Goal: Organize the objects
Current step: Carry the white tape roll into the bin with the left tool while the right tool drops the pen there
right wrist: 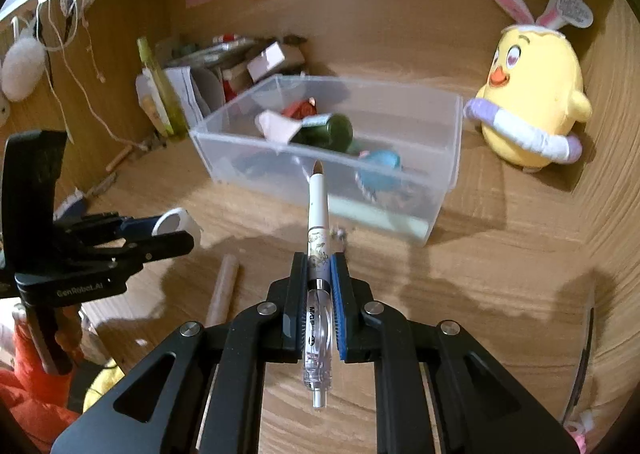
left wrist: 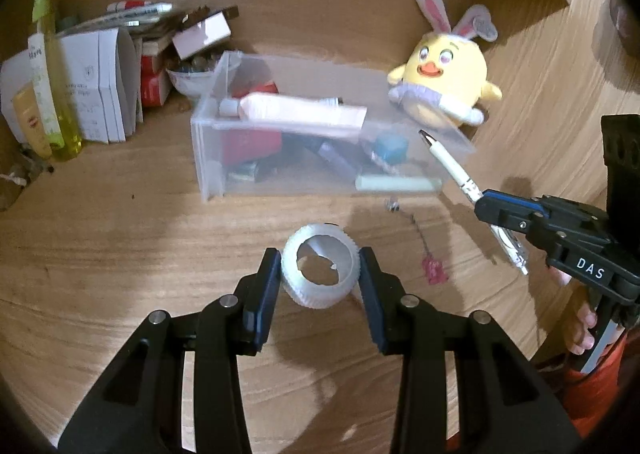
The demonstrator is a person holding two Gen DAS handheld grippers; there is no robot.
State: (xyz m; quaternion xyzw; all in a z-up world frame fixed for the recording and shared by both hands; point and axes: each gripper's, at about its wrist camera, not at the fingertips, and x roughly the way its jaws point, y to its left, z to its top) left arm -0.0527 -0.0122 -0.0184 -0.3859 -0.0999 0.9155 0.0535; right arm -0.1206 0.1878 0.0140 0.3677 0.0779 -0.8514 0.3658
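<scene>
The left gripper (left wrist: 320,274) is pinching a white ribbed plastic ring (left wrist: 319,271) between its two pads, one pad pressing on each side of the ring, and the ring is hanging clear above the wooden desk surface (left wrist: 120,246). The right gripper (right wrist: 320,282) is squeezing its jaws tight on a white retractable pen with a clear barrel (right wrist: 318,254), the pen lying along the fingers with its tip pointing forward toward the clear rectangular plastic bin (right wrist: 448,134). A small pink tag (left wrist: 433,269) is lying on the desk between the two grippers, and a light wooden stick (right wrist: 222,290) is resting near the left one. Beyond them the bin is sitting on the desk, holding a white tube (left wrist: 304,112), a dark green bottle (right wrist: 330,132), a blue object (left wrist: 393,148) and other small items. Just beside the bin, a yellow plush chick with rabbit ears (right wrist: 534,110) is sitting upright. At the far left, white booklets (left wrist: 100,82) and a yellow bottle (left wrist: 56,94) are standing against the back.
</scene>
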